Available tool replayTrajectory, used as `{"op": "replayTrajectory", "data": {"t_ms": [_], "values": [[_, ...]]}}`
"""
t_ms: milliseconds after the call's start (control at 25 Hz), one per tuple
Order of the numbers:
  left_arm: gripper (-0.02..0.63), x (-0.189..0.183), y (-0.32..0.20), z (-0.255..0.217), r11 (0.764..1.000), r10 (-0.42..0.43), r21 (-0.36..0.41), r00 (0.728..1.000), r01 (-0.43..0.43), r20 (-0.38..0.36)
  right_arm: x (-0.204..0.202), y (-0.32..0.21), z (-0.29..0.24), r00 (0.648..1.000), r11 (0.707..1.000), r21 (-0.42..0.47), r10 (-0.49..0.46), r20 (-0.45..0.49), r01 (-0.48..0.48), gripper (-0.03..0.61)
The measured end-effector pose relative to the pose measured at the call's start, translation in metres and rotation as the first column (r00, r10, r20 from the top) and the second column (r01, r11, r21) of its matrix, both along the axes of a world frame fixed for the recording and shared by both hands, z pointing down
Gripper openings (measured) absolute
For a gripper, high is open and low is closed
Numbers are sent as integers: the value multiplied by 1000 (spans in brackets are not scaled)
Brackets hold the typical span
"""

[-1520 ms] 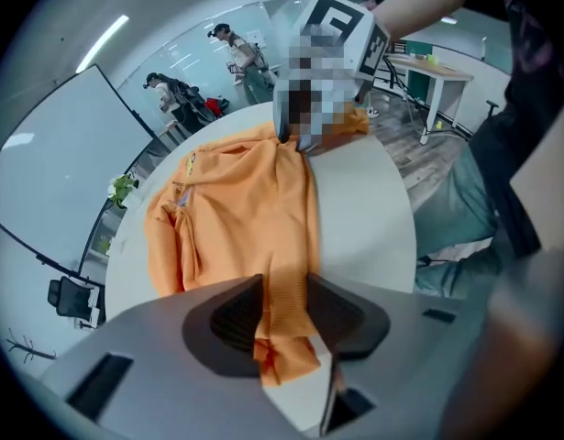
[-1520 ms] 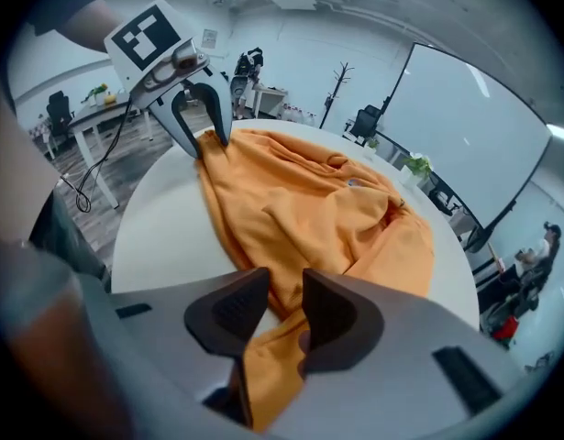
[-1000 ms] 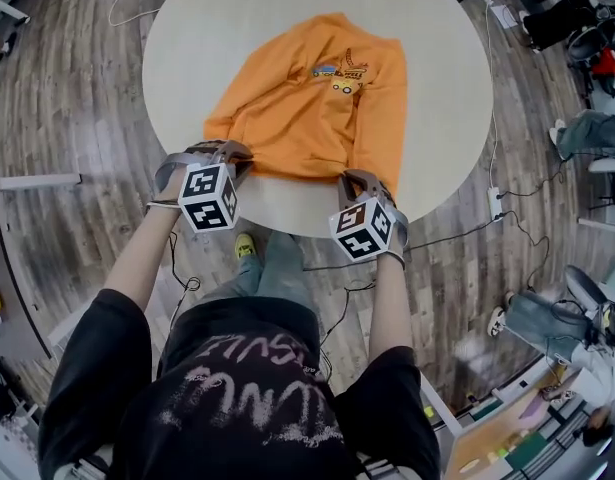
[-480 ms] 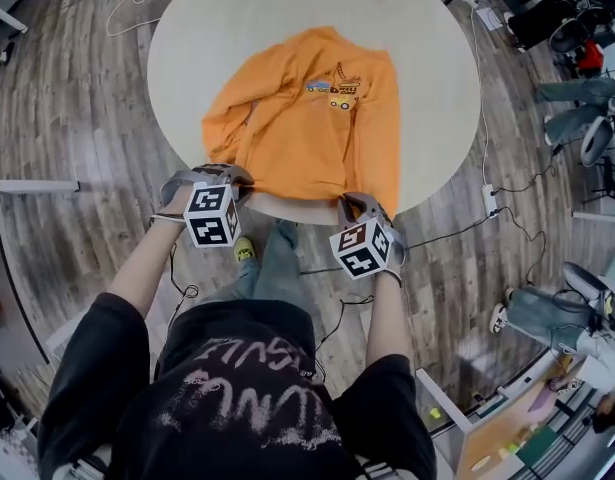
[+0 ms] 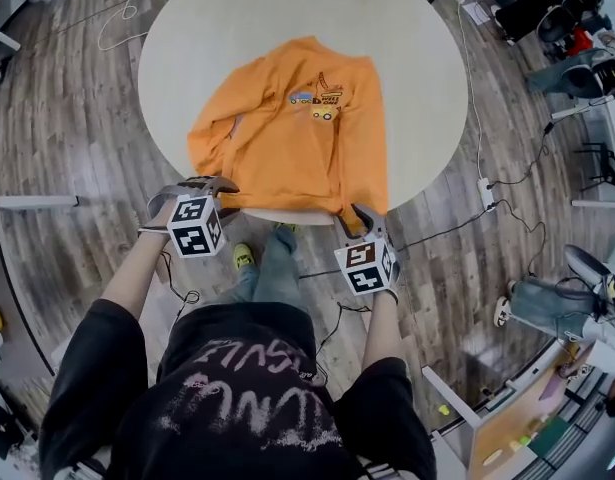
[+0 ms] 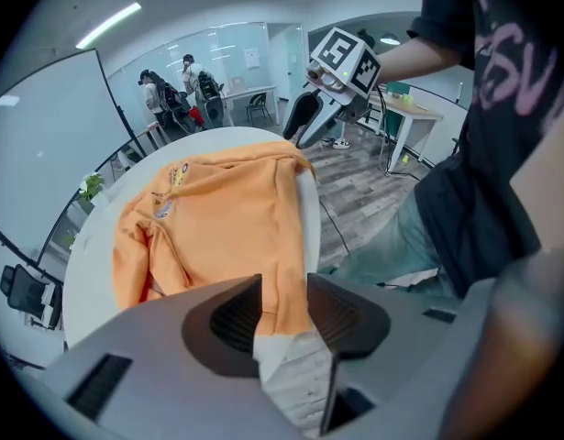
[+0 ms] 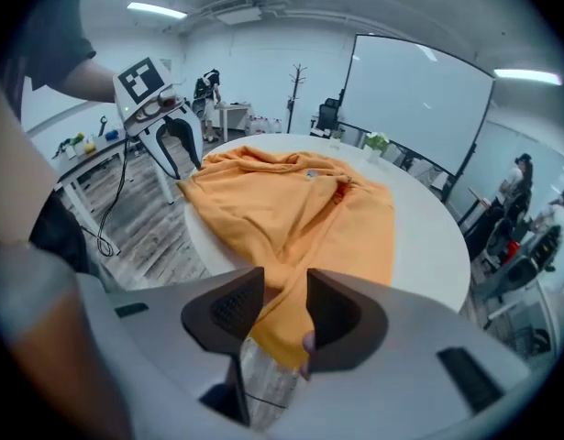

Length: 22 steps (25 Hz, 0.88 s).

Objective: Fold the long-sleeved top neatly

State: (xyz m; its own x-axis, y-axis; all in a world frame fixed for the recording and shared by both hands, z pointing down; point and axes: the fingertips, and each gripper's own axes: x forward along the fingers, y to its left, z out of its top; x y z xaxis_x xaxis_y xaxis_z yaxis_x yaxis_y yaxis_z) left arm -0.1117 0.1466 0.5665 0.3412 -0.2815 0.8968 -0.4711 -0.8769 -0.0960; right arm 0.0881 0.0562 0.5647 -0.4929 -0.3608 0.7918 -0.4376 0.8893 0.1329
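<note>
The orange long-sleeved top (image 5: 287,138) lies spread on the round pale table (image 5: 417,58), printed front up, with its hem at the near edge. My left gripper (image 5: 213,184) hovers at the hem's left corner and my right gripper (image 5: 359,218) at its right corner. Both pairs of jaws have just been opening. In the left gripper view the hem of the top (image 6: 217,218) runs loosely between the parted jaws of the left gripper (image 6: 283,312). In the right gripper view the corner of the top (image 7: 300,209) droops between the parted jaws of the right gripper (image 7: 283,308).
The person's legs and a yellow shoe (image 5: 243,257) are below the table's near edge. A power strip (image 5: 482,192) and cables lie on the wood floor at the right. Chairs (image 5: 572,68) stand at the far right, and small items sit at the table's far rim.
Both grippers drew back toward the person, dragging the top's hem to the table's near edge. Their jaws then parted and let go of the hem.
</note>
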Motion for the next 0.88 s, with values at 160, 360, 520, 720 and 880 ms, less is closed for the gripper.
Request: {"op": "replayTrajectory", "data": {"t_ms": [160, 360, 520, 720, 880], "values": [[164, -22, -16, -10, 998, -50, 24, 999, 50, 16, 41, -20, 6, 987, 986, -33, 161, -4, -161, 152], [164, -70, -41, -10, 982, -185, 59, 980, 181, 78, 76, -26, 31, 953, 947, -105, 301, -29, -303, 167], [164, -113, -64, -9, 947, -316, 106, 942, 305, 115, 84, -38, 44, 933, 927, -112, 355, -50, -359, 168], [165, -138, -78, 5, 915, -403, 98, 903, 392, 151, 80, -50, 48, 920, 911, -127, 387, -61, -392, 109], [154, -142, -82, 21, 908, -419, 71, 891, 413, 174, 75, -58, 48, 939, 939, -79, 325, -117, -335, 21]]}}
